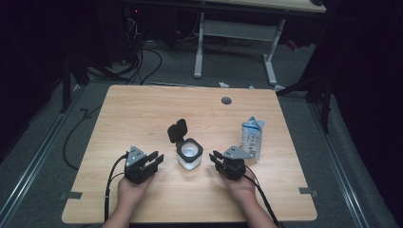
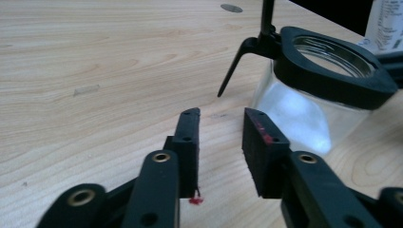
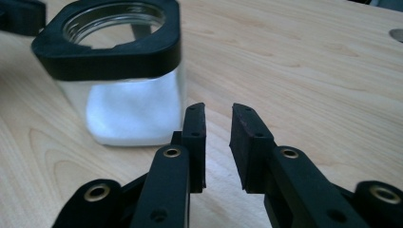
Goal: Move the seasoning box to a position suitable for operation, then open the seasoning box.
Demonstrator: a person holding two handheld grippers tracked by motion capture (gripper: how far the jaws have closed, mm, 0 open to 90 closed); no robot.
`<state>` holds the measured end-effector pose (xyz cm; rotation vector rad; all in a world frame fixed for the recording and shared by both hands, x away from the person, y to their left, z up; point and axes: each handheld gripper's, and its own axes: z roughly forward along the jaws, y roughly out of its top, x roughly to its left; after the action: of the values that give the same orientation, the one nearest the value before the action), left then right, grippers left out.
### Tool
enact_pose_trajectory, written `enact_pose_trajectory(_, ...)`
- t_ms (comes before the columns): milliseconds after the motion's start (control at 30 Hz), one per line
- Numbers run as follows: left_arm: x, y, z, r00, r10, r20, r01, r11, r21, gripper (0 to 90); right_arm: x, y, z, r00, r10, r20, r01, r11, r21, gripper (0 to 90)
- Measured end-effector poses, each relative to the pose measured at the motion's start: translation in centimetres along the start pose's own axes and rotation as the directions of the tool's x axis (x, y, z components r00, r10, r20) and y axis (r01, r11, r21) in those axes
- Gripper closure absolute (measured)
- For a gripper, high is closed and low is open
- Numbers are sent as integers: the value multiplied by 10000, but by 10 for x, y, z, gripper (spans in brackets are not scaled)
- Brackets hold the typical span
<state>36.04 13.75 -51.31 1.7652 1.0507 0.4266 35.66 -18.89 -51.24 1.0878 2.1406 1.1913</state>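
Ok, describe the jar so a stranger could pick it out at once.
On the wooden table, look near the front middle, between the two grippers. The jar is clear glass with white powder inside, a black collar and a flipped-up black lid, unlike the white carton to its right.

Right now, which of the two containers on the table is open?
The glass jar between the grippers: its black flip lid stands raised. The white carton looks closed.
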Motion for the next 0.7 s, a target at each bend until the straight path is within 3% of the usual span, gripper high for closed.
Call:
enact_pose_trajectory(167,0,11,5,9999,-63,-96,62,10000,-49,763,12,-3,2,9980,-632,-59,633,9974,336,770)
enact_pose_trajectory(200,0,16,6,9999,-108,-121,107,9999,-92,794,12,-3,0,9988,-386,-297,394,9989,264,779)
enact_pose_trajectory(400,2,25,9,9996,-184,-201,181,9997,-146,879,14,-2,-1,9984,-361,-424,372,9990,239,826)
enact_pose_trajectory(467,3,28,10,9993,-318,-180,315,9994,-158,891,14,-2,-1,9984,-394,-410,404,9989,239,833)
enact_pose_trajectory(700,1,41,14,9997,-117,-225,113,9998,-156,899,18,-1,-3,9977,-416,-539,429,9988,223,895)
